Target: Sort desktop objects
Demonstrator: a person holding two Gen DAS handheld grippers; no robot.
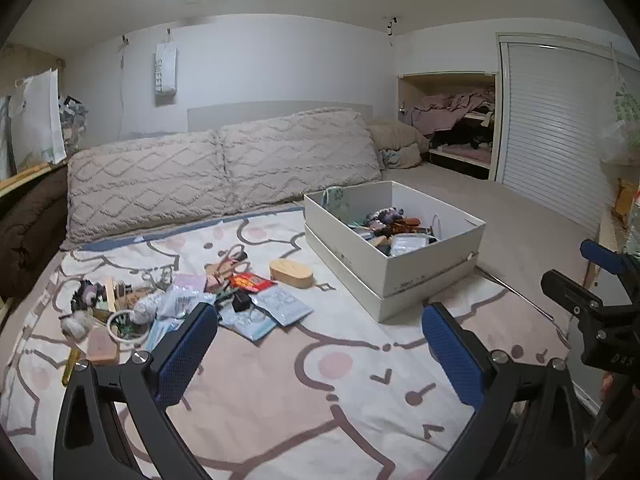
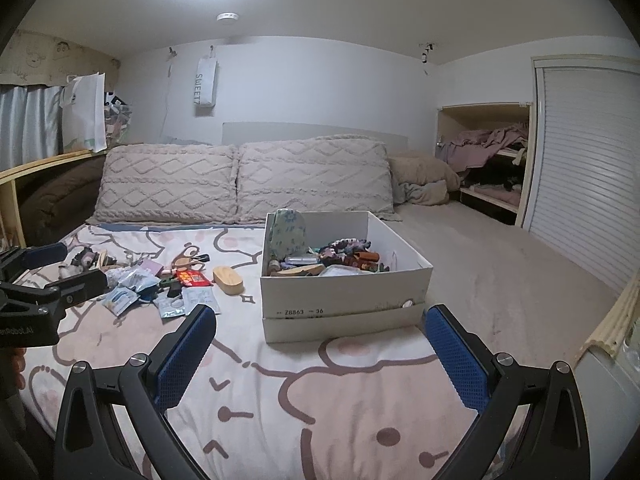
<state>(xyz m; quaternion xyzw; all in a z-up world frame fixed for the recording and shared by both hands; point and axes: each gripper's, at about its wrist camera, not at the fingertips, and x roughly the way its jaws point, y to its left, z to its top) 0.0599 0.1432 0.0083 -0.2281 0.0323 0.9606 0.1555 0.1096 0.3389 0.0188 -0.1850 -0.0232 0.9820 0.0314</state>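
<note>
A white cardboard box [image 1: 416, 264] [image 2: 344, 292] sits on the patterned bed cover, partly filled with small items. A pile of loose objects [image 1: 176, 296] [image 2: 160, 280] lies to its left: plastic packets, a red packet [image 1: 250, 281], a wooden oval case [image 1: 291, 273] [image 2: 228, 279], scissors, a white ring. My left gripper [image 1: 320, 324] is open and empty, held above the cover in front of the pile and box. My right gripper [image 2: 320, 324] is open and empty, in front of the box. Each gripper shows at the edge of the other's view.
Two beige pillows [image 2: 248, 176] lean against the headboard behind the objects. A brown blanket [image 1: 28, 224] lies at the left edge. An open closet shelf [image 2: 488, 164] with clothes and a louvred door [image 2: 588, 176] stand at the right. The bed's right edge [image 2: 608, 332] is near.
</note>
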